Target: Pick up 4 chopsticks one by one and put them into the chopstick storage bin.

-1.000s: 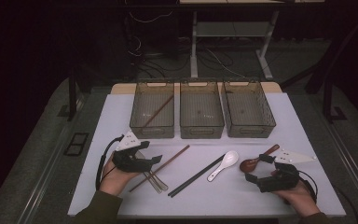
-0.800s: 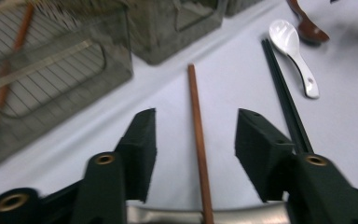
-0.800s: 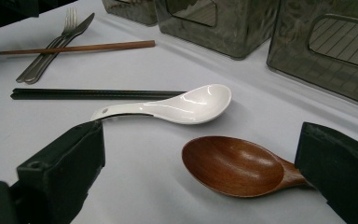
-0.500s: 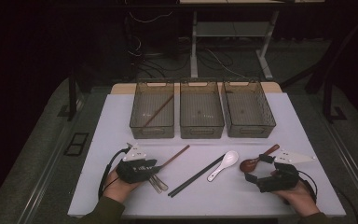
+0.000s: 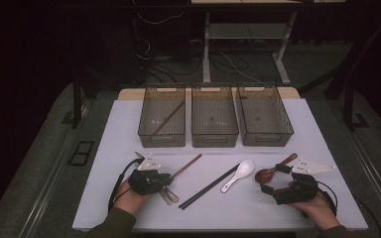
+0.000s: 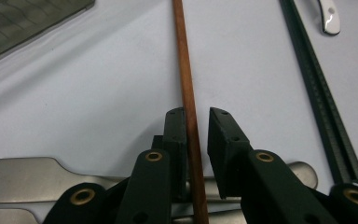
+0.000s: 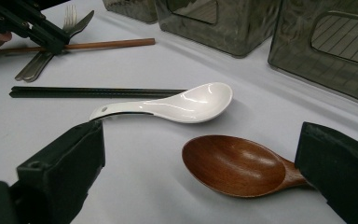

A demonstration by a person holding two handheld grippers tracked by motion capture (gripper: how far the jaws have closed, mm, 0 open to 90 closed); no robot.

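Observation:
A brown wooden chopstick (image 5: 188, 164) (image 6: 182, 56) lies on the white table, its near end over some metal cutlery (image 5: 167, 196) (image 6: 37, 172). My left gripper (image 5: 171, 179) (image 6: 198, 116) is low over it, with the stick running between the jaws. The jaws have just been closing; one pad touches the stick and a small gap remains at the other. My right gripper (image 5: 273, 179) (image 7: 200, 128) rests wide open at the right, with the bowl of a wooden spoon (image 5: 267, 174) (image 7: 233, 163) between its jaws, untouched.
A white ceramic spoon (image 5: 240, 171) (image 7: 191, 102) and a pair of black chopsticks (image 5: 208, 187) (image 6: 317, 84) lie mid-table. Three mesh bins (image 5: 161, 140) (image 5: 214, 141) (image 5: 265, 140) stand in a row behind; the left one holds another brown chopstick (image 5: 166, 120).
My left gripper has sunk onto the brown chopstick and its jaws have narrowed around it. The right gripper and the spoons have stayed put.

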